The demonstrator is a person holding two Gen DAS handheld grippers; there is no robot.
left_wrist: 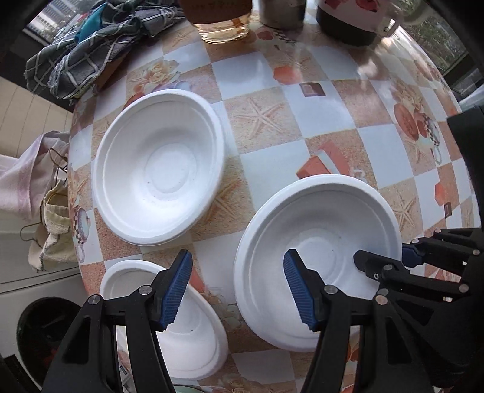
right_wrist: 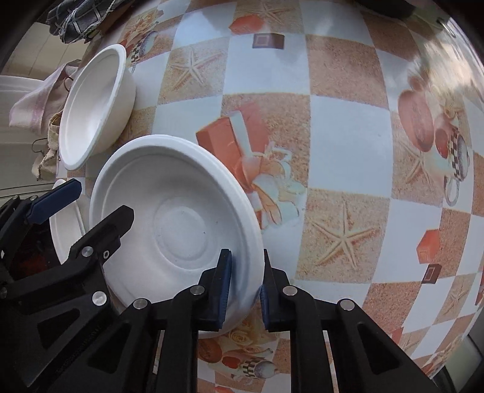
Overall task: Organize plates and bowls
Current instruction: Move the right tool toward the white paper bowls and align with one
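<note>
Three white foam bowls sit on the patterned table. A large bowl (left_wrist: 317,248) (right_wrist: 178,223) is at the right; my right gripper (right_wrist: 245,281) (left_wrist: 381,260) has its jaws around that bowl's near rim, one finger inside and one outside, closed on it. My left gripper (left_wrist: 239,290) is open and empty, its right finger over this bowl's left rim and its left finger over a small bowl (left_wrist: 193,332) at the table's front left edge. A second large bowl (left_wrist: 160,166) (right_wrist: 93,102), apparently a stack, sits farther left.
A checked cloth (left_wrist: 90,45) lies at the far left of the table (left_wrist: 302,121). A glass jar (left_wrist: 224,24), a metal cup (left_wrist: 281,12) and a dark pot (left_wrist: 351,21) stand along the far edge. Towels (left_wrist: 30,181) hang beyond the left edge.
</note>
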